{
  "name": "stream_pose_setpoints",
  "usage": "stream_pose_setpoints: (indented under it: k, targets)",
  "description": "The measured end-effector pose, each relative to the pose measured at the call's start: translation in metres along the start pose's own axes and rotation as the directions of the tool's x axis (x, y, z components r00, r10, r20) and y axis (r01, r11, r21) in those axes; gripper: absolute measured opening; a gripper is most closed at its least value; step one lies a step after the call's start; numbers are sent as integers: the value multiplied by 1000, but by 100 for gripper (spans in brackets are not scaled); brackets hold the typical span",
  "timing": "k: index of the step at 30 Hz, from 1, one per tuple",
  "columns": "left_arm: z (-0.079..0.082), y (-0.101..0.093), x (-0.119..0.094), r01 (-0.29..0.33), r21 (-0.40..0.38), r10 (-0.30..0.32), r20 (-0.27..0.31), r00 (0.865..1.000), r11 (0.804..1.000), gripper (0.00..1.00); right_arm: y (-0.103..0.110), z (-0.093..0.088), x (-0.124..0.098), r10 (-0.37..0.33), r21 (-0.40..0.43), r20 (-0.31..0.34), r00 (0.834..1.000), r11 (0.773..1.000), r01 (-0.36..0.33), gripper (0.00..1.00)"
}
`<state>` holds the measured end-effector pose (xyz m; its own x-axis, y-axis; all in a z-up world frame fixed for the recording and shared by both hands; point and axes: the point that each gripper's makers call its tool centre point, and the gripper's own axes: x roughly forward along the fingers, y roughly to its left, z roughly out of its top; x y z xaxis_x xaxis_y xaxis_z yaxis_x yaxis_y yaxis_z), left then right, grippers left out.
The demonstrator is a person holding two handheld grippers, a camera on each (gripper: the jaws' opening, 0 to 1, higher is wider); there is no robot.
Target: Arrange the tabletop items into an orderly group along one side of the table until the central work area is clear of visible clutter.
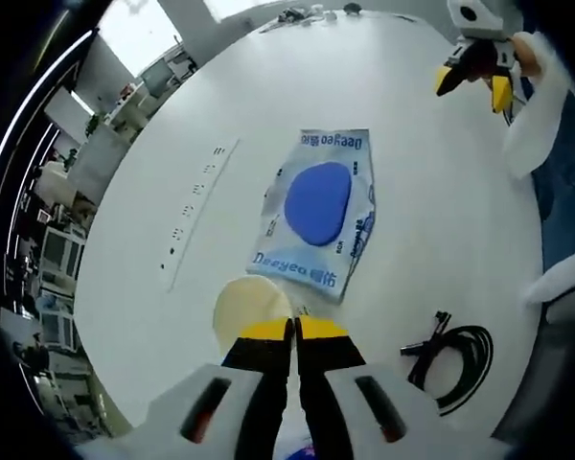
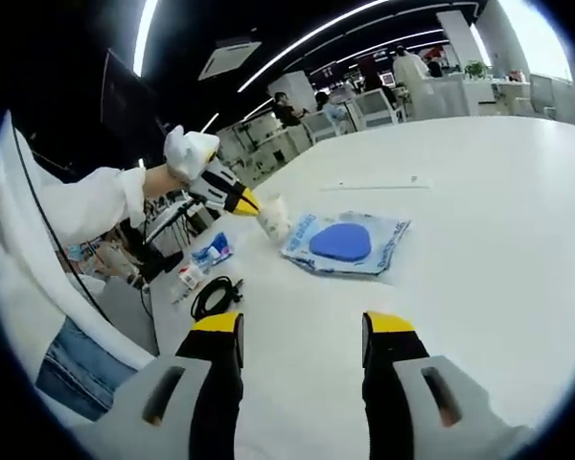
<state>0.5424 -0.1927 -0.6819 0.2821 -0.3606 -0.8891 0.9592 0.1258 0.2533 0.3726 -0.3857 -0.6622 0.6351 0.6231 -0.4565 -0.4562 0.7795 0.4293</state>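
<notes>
A blue-and-white wet-wipes pack (image 1: 316, 206) (image 2: 345, 244) lies flat in the middle of the white table (image 1: 441, 220) (image 2: 498, 192). My left gripper (image 1: 292, 331) (image 2: 247, 202) is shut, its jaws pinching the rim of a cream paper cup (image 1: 249, 307) (image 2: 274, 218) just beside the pack. A coiled black cable (image 1: 457, 362) (image 2: 216, 295) rests near the table's edge. My right gripper (image 2: 302, 331) (image 1: 474, 79) stands open with nothing between its jaws, held above bare table short of the pack.
A long white socket strip (image 1: 196, 213) (image 2: 374, 185) is set into the table beyond the pack. A blue packet (image 2: 212, 251) and a small bottle (image 2: 188, 278) lie by the cable. Small dark items (image 1: 302, 13) sit at the far edge. Desks and people fill the room behind.
</notes>
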Motion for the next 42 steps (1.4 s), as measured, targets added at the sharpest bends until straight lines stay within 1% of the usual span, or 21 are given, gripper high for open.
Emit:
stream_pose_setpoints:
  k: [6, 12, 23, 25, 29, 33, 35, 38, 42]
  targets:
    - [0, 0, 3, 1, -21, 0, 16, 1000, 1000, 0, 3, 1, 1, 4, -4, 1, 1000, 1000, -4, 48]
    - [-4, -3, 6, 1, -7, -1, 1, 1000, 1000, 0, 6, 2, 2, 12, -5, 0, 1000, 1000, -12, 49]
    - [-6, 1, 8, -18, -16, 18, 8, 1000, 1000, 0, 9, 3, 3, 21, 0, 3, 1000, 1000, -21, 48]
    - [-6, 1, 9, -15, -24, 15, 9, 1000, 1000, 0, 9, 3, 3, 23, 3, 5, 1000, 1000, -23, 48]
    - [-5, 2, 9, -30, -46, 31, 24, 999, 998, 0, 8, 2, 3, 22, 6, 4, 1000, 1000, -22, 48]
    - [-3, 4, 9, -42, -68, 45, 37, 998, 997, 15, 6, 2, 2, 21, 12, 7, 1000, 1000, -21, 48]
    - [-2, 6, 9, -49, -77, 53, 45, 998, 996, 18, 6, 2, 2, 19, 15, 8, 1000, 1000, -19, 48]
    - [3, 11, 5, -69, -100, 77, 78, 994, 993, 26, 5, 2, 1, 17, 18, 10, 1000, 1000, -18, 48]
    - [12, 18, -1, -98, -143, 118, 135, 984, 985, 43, 6, 2, 1, 18, 23, 14, 1000, 1000, -18, 48]
